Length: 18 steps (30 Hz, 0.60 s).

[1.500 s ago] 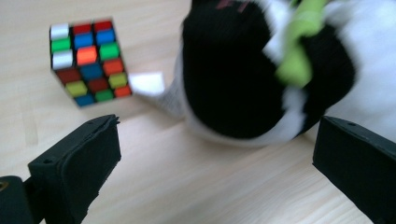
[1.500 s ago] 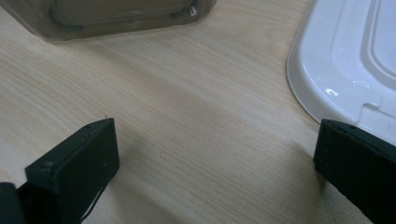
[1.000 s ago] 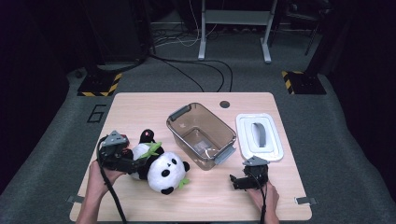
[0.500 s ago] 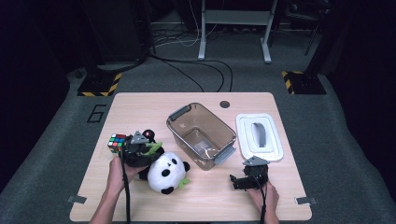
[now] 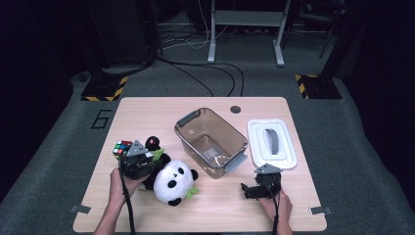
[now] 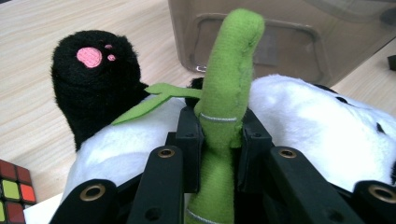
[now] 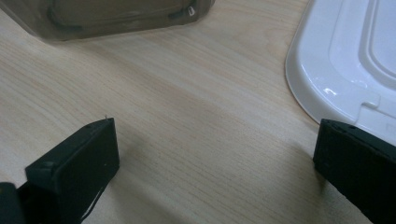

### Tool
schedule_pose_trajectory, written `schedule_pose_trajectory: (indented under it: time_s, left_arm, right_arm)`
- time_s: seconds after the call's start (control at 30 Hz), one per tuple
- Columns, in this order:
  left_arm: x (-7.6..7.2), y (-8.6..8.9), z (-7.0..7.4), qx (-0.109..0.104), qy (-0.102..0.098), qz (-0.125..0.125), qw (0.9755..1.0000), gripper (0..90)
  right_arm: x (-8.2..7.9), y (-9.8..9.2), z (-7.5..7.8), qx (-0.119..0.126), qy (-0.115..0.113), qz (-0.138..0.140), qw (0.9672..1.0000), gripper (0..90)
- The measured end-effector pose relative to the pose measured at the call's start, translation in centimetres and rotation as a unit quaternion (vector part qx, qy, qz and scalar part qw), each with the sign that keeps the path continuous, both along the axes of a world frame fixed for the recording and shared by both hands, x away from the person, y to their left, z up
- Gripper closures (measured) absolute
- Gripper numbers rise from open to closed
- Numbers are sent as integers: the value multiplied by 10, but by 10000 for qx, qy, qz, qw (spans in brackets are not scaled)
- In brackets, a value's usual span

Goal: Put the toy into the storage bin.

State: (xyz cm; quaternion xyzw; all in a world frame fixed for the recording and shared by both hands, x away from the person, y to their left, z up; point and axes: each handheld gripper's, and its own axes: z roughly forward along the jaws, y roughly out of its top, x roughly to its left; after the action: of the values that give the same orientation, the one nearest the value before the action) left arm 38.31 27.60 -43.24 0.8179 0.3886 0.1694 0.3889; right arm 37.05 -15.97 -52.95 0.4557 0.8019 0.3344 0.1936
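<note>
Pinching the green bamboo stalk [image 6: 224,93] of the panda [image 5: 171,181], the left gripper [image 5: 139,159] has just been closing its jaws, and in the left gripper view both pads press on the stalk from either side. The stalk stands up between them, with a thin green leaf [image 6: 149,100] sticking out to the left. A black paw with a pink pad [image 6: 91,79] rises left of the stalk, and the white plush body [image 6: 303,126] spreads to the right.

From above, the panda lies at the near left of the table [image 5: 147,112], its head toward the near edge. A colour cube [image 5: 121,147] sits just left of the left gripper. The clear bin [image 5: 210,142] stands mid-table, just right of the panda, and the white lid [image 5: 271,144] lies flat to the right of the bin.

The right gripper [image 5: 257,188] rests near the front edge, below the lid, jaws wide apart over bare wood with nothing between them.
</note>
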Motion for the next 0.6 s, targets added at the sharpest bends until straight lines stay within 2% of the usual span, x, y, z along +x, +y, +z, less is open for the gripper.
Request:
schedule_pose_trajectory:
  time_s: [0.37,0.6]
  left_arm:
    - [-8,10,19,-172,-120,-107,9997,749]
    - [-11,12,36,-127,-241,-194,9994,749]
  right_arm:
    - [1,0,0,0,-12,-7,10000,0]
    - [1,0,0,0,-12,-6,10000,0]
